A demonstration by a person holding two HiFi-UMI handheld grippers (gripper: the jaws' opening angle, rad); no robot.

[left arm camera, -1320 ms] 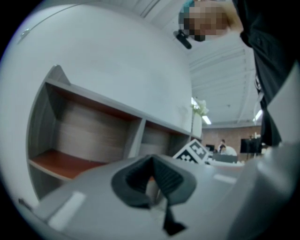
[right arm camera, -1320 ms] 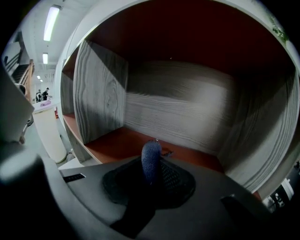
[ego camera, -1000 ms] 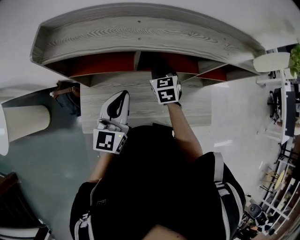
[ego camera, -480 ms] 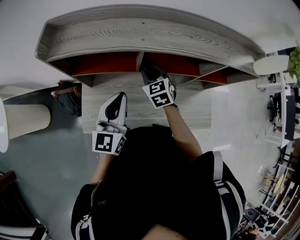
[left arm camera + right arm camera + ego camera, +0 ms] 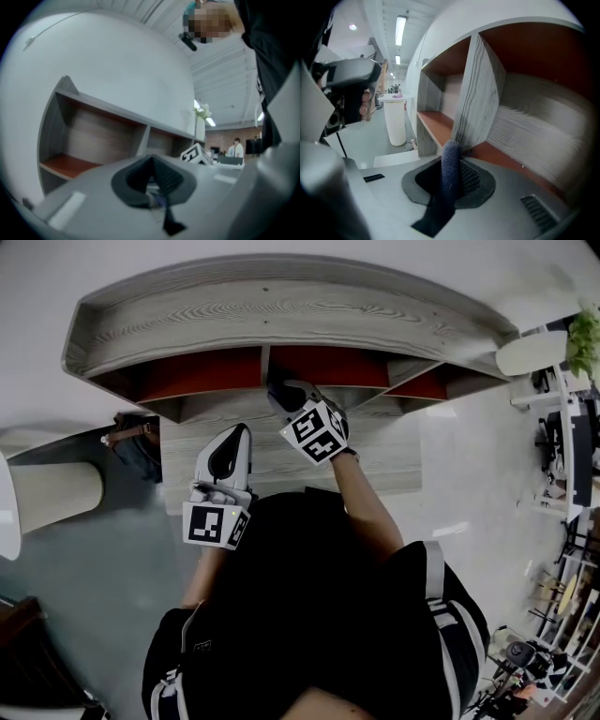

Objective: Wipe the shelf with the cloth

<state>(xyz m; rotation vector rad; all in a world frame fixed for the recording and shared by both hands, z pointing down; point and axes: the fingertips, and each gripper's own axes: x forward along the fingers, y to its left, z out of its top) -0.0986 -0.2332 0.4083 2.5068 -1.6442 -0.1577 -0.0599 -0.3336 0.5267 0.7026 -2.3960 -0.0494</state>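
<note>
One cloth, long axis toward the shelf

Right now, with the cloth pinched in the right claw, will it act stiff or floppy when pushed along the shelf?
Probably floppy: the cloth bunches into a soft roll in the right claw. It is likely light, and its nubby weave should drag rather than slip on the shelf.

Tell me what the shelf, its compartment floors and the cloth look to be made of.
The shelf: pale grey wood-grain board, matte; the streaky grain shows on its top and on the divider, possibly a printed laminate. The compartment floor: smooth reddish-brown panel, no visible grain, probably laminate. The cloth: dark blue fabric with a fine nubbly pile, likely microfibre or terry.
</note>
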